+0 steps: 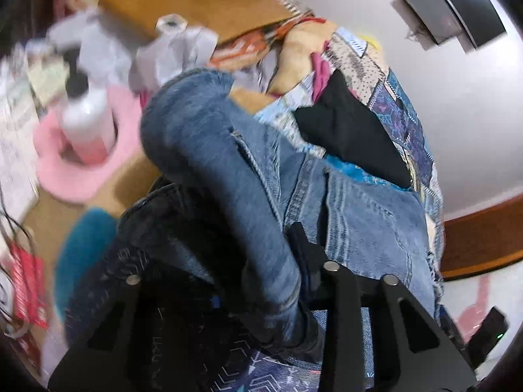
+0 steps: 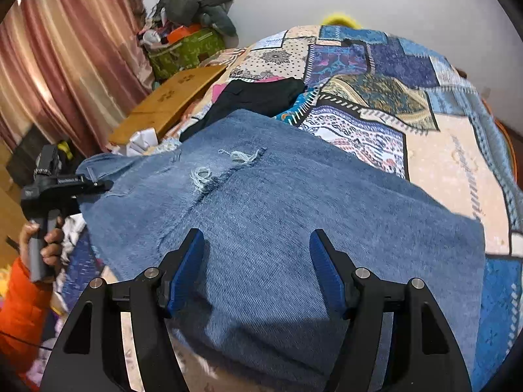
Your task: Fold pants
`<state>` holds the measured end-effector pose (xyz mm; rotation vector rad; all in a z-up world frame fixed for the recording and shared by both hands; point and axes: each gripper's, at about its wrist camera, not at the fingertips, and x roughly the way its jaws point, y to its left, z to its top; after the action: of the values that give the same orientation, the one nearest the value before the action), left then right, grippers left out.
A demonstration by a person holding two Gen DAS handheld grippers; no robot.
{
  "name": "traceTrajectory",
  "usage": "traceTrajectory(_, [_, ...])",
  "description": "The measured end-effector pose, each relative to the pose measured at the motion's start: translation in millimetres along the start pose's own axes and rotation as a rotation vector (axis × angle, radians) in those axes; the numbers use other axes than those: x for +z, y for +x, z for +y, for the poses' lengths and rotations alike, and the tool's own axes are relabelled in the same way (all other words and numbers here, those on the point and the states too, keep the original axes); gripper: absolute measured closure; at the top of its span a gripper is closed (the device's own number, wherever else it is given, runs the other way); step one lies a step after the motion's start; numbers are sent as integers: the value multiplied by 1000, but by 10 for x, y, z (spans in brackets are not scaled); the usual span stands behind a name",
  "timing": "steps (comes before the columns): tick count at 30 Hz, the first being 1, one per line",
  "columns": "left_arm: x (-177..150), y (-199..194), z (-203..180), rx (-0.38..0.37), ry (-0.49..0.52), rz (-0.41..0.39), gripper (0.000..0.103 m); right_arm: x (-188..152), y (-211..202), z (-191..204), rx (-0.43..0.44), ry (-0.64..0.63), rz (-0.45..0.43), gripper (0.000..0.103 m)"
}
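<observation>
Lying across the patchwork-quilted bed (image 2: 451, 170), the faded blue ripped denim pants (image 2: 261, 202) are pinched at one edge by the left hand-held gripper (image 2: 98, 184), apparently for folding; the right hand-held gripper (image 2: 256, 261) hovers wide above them.
</observation>
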<state>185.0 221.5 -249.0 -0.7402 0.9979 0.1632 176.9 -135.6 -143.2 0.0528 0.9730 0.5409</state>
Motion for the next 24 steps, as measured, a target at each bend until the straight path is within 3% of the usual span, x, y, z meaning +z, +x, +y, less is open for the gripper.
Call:
traceTrajectory(4, [68,-285,-341,93,137,-105,73,-50,-201,-180,-40,44,-38,40])
traceTrajectory(8, [136,-672,-891,129,290,-249,75,-160,-404,-429,-114,92,-65,40])
traceTrajectory(11, [177,-998,-1413,52,380,-346,77,-306,-543,-653,-158,156,-72,40])
traceTrajectory(15, [139,-1213,-2048,-51,475,-412,77,-459,-711,-856,-193,209,-88,40])
traceTrajectory(24, [-293,-1287,-3340,-248,682,-422,79,-797,-763,-1033,-184,261,-103,39])
